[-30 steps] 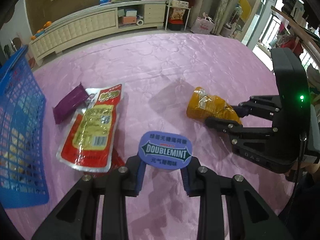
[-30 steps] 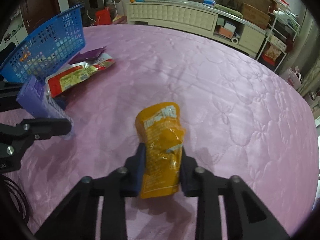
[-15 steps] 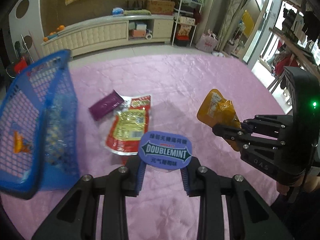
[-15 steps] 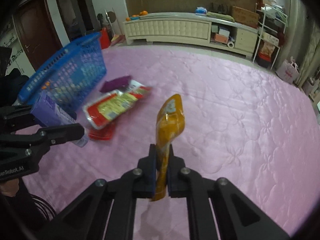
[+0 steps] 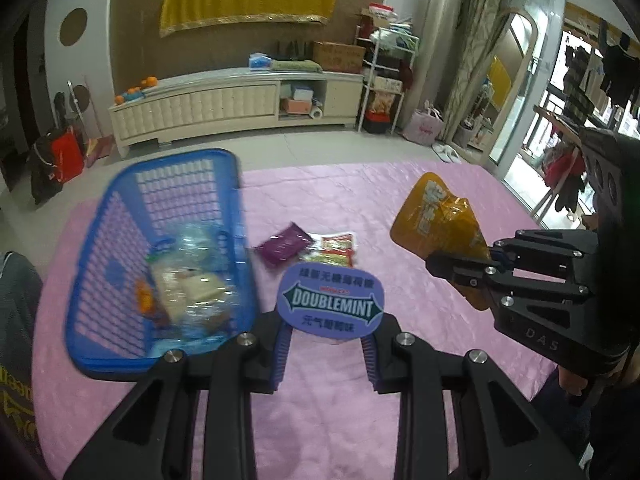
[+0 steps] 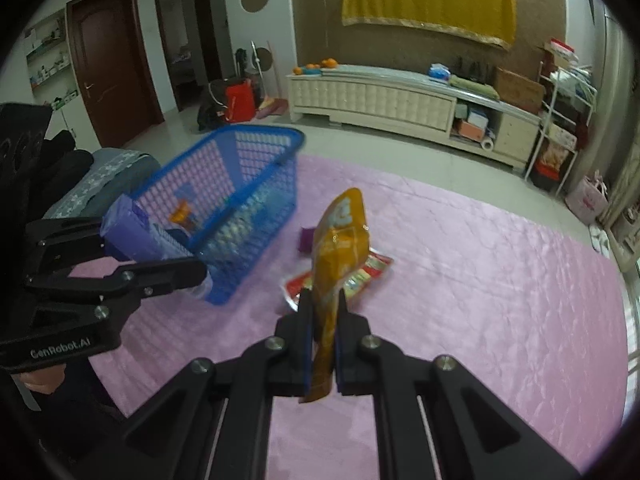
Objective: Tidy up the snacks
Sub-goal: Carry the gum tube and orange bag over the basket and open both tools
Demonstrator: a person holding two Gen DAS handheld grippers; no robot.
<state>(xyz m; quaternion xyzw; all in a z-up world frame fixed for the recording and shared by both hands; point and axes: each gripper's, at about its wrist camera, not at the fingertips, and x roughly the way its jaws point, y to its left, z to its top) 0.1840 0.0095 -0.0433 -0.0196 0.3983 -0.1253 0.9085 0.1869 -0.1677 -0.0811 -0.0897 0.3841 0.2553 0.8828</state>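
Note:
My left gripper (image 5: 327, 350) is shut on a purple Doublemint container (image 5: 333, 304), held in the air to the right of the blue basket (image 5: 120, 248). The same container (image 6: 136, 236) shows in the right wrist view, beside the basket (image 6: 256, 184). My right gripper (image 6: 325, 320) is shut on an orange snack pouch (image 6: 340, 248), which stands upright between the pads; the pouch (image 5: 436, 220) hangs at the right in the left wrist view. A purple packet (image 5: 284, 244) and a red packet (image 5: 336, 246) lie flat on the pink cloth behind the container.
The basket holds several wrapped snacks (image 5: 188, 276). The pink tablecloth (image 6: 500, 280) spreads wide to the right. A grey cushion (image 6: 104, 176) sits left of the basket. A long white cabinet (image 5: 224, 108) lines the far wall.
Both grippers have risen off the cloth with their loads and swung toward the blue basket. The right gripper's jaws closed tighter, so the orange pouch went from flat to pinched edge-on.

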